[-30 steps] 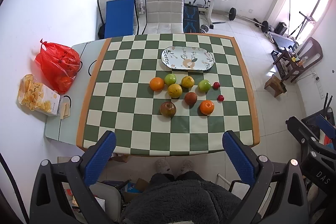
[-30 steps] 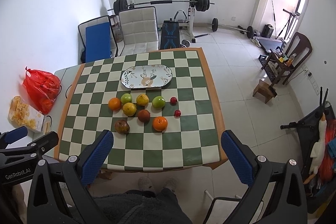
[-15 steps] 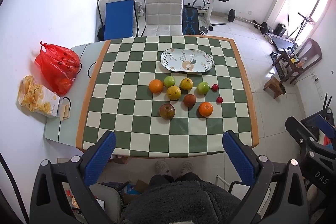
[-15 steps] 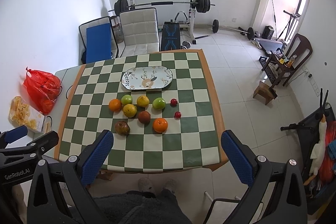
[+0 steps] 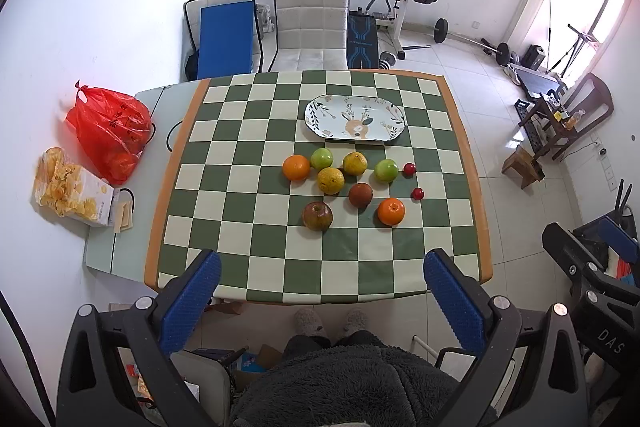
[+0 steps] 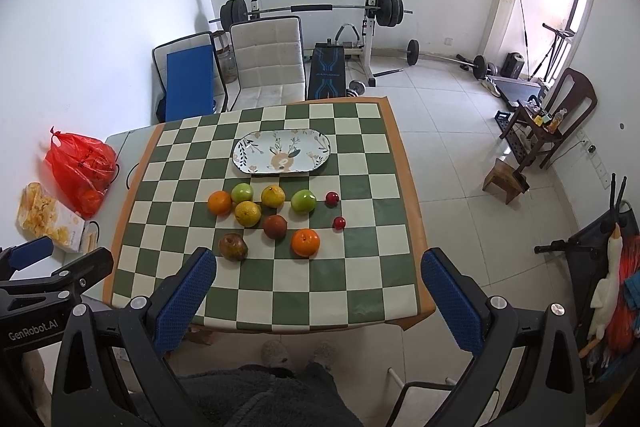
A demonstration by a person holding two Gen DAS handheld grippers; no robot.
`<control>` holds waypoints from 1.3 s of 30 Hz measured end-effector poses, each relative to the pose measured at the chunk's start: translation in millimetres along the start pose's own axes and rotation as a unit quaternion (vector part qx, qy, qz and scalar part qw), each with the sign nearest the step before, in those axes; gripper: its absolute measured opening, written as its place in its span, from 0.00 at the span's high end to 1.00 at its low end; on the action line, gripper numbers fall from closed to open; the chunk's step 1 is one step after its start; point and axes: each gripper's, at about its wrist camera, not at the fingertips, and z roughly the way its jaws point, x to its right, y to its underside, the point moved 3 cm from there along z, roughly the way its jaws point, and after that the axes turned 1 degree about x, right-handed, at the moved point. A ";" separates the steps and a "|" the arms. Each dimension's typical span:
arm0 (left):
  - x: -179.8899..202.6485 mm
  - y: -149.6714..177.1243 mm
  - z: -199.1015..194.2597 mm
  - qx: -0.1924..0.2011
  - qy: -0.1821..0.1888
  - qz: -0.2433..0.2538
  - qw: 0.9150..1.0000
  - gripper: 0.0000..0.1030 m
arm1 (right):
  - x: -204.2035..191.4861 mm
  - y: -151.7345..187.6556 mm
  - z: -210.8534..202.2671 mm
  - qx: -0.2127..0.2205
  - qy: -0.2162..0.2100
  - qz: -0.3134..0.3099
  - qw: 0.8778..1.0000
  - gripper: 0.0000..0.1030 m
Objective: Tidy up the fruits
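While both grippers hang high above the near edge of the table, nothing is held in either. The left gripper (image 5: pixel 320 291), black with blue ribbed pads, has its jaws spread wide and empty. The right gripper (image 6: pixel 318 289), of the same build, is likewise spread wide and empty.

Below them sits a square table covered by a green and cream checkered cloth with an orange border (image 5: pixel 256 195). Toward its far side lies an oval white ceramic plate painted with a deer and leaves (image 5: pixel 354 117), with nothing on it.

Just in front of the plate, the fruit is scattered loose on the cloth. In the back row, from left to right, are a round orange (image 5: pixel 296 167), a green apple (image 5: pixel 322 159), a yellow citrus fruit (image 5: pixel 355 163), a second green apple (image 5: pixel 386 170) and a small red fruit (image 5: pixel 409 169). A second yellow citrus fruit (image 5: pixel 330 180) sits just in front of the first green apple. Nearer the person are a brownish-red apple (image 5: pixel 317 216), a dark reddish-brown round fruit (image 5: pixel 360 194), a second orange (image 5: pixel 391 211) and another small red fruit (image 5: pixel 417 193).

Left of the cloth, on a pale side surface, stand a tied red plastic bag (image 5: pixel 108 129) and a snack box printed with yellow chips (image 5: pixel 72 189). A white padded chair (image 5: pixel 311 27) stands beyond the table. The person's dark fleece garment (image 5: pixel 340 383) fills the bottom of the left wrist view.
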 end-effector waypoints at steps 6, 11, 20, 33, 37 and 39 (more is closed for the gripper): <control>1.4 -2.7 -1.8 0.000 0.000 -0.002 1.000 0.00 | 0.2 -0.6 0.4 0.000 -0.001 0.000 1.000 0.00; -0.2 0.9 -0.2 0.000 0.000 0.000 1.000 0.00 | -0.1 -8.3 -3.0 -0.001 -0.002 0.001 1.000 0.00; -7.8 -41.7 35.0 0.033 -0.051 -0.025 0.998 0.00 | -1.7 -58.1 23.7 0.023 -0.008 0.004 1.000 0.00; -38.8 -29.6 288.2 -0.176 -0.052 -0.075 0.980 0.07 | -16.4 -56.7 290.9 -0.188 -0.079 0.036 0.978 0.04; -36.4 -10.1 351.6 -0.252 -0.028 -0.104 0.962 0.08 | -22.5 -50.3 354.4 -0.238 -0.077 0.038 0.967 0.12; -35.2 -0.7 381.4 -0.286 -0.014 -0.125 0.950 0.08 | -24.2 -46.0 376.7 -0.260 -0.077 0.045 0.961 0.16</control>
